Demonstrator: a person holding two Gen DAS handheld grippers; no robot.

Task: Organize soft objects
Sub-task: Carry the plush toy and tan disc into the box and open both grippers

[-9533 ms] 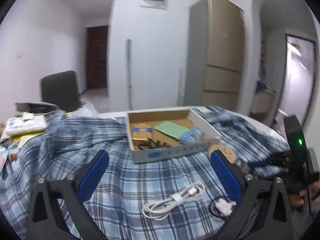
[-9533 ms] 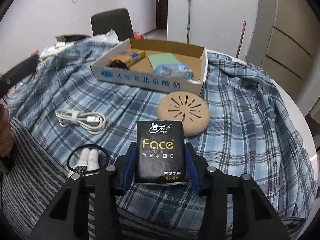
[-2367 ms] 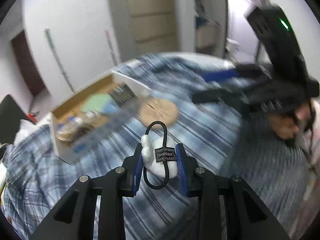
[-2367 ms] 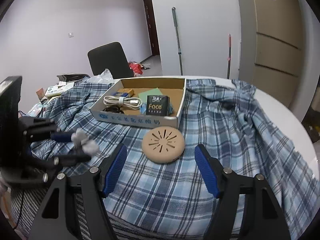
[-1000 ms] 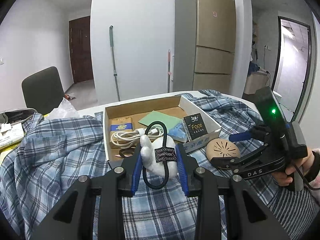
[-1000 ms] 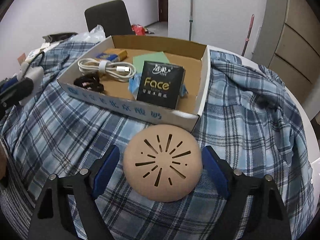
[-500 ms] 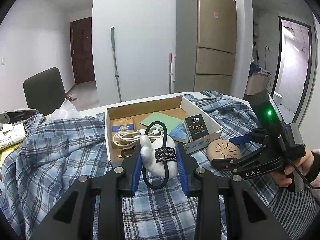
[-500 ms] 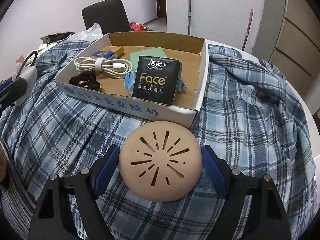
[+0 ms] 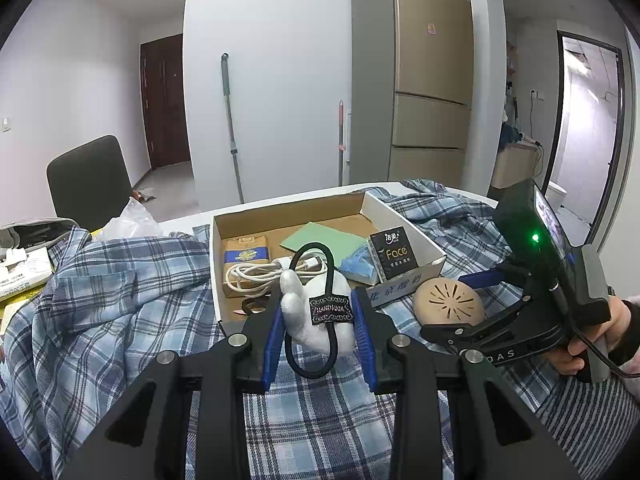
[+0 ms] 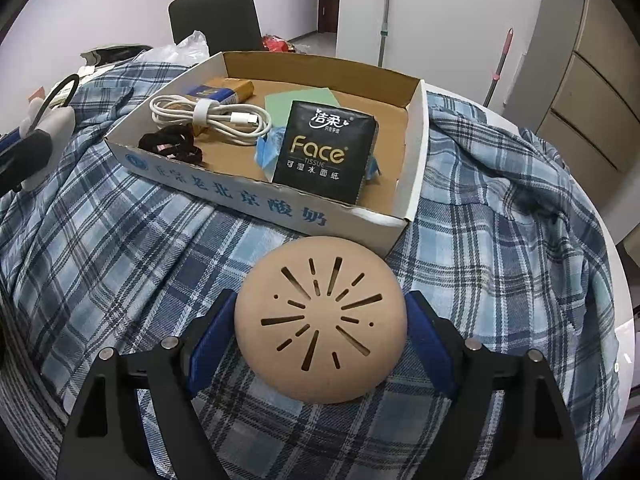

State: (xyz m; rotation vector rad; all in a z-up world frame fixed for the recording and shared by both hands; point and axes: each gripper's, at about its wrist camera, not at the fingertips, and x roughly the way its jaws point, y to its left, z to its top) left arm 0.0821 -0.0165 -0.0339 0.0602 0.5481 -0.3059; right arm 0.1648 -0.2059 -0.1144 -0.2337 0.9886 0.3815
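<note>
My left gripper [image 9: 318,322] is shut on a white plush hair tie [image 9: 304,320] with a black elastic loop, held in front of the cardboard box [image 9: 296,208]. My right gripper [image 10: 320,332] has its blue pads against both sides of a tan round slotted pad [image 10: 320,320], which lies on the plaid cloth just in front of the box [image 10: 256,196]. Inside the box lie a black Face tissue pack [image 10: 324,152], a coiled white cable [image 10: 208,118], a black hair tie [image 10: 170,146] and a green sheet [image 10: 300,100]. The right gripper also shows in the left wrist view [image 9: 480,304].
A blue plaid shirt [image 10: 500,208] covers the round table. A dark chair [image 9: 86,178] stands behind it at left. Papers and a box [image 9: 20,268] lie at the far left edge. A fridge [image 9: 412,80] and mops stand against the back wall.
The right gripper's pads have closed in against the tan pad's sides. The left gripper still holds the plush hair tie before the box, almost unmoved.
</note>
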